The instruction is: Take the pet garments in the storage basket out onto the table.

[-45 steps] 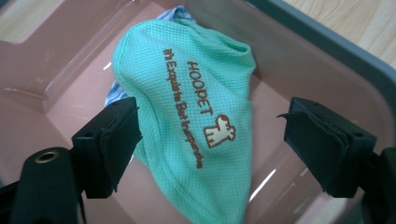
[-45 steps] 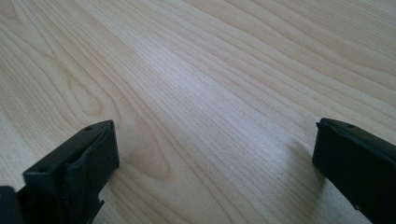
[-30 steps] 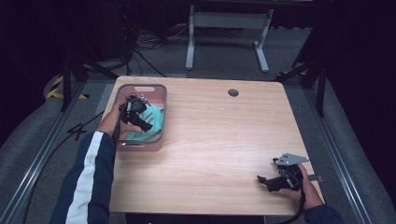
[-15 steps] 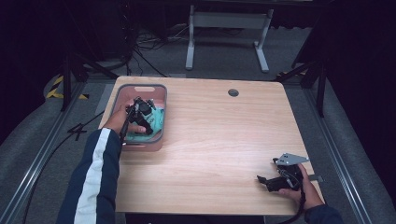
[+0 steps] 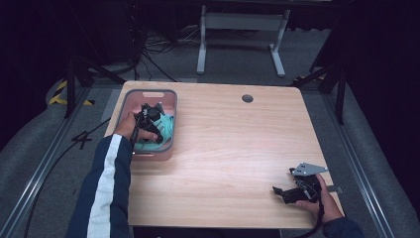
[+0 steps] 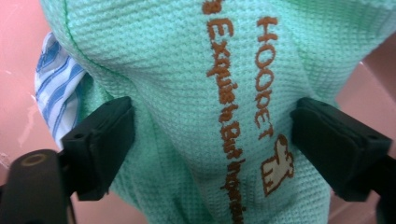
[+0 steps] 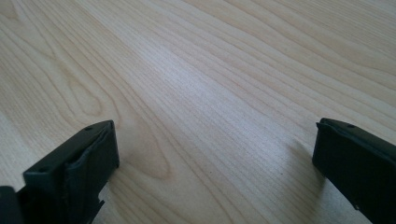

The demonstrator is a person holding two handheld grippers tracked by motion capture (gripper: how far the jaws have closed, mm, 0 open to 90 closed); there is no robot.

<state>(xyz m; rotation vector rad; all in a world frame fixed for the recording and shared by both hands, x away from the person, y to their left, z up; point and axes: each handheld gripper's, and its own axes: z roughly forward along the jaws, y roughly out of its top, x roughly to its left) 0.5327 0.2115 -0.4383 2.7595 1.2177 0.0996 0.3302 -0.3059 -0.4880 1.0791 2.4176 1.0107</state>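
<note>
A pink bin stands at the table's far left corner with a mint-green knitted cloth in it. My left gripper reaches down into the bin. In the left gripper view the cloth carries brown embroidered lettering, and a ridge of it rises between the wide-set jaws of the left gripper. Those jaws have just been closing a little with the cloth between them, but they are still open. My right gripper rests low near the table's front right corner, open over bare wood.
A blue-and-white striped cloth lies under the green one, against the bin's pink floor. The wooden table has a round cable hole at the back. A white metal stand is on the floor beyond.
My left hand has sunk lower into the bin and shifted slightly toward its middle, onto the green cloth. The right hand has kept still.
</note>
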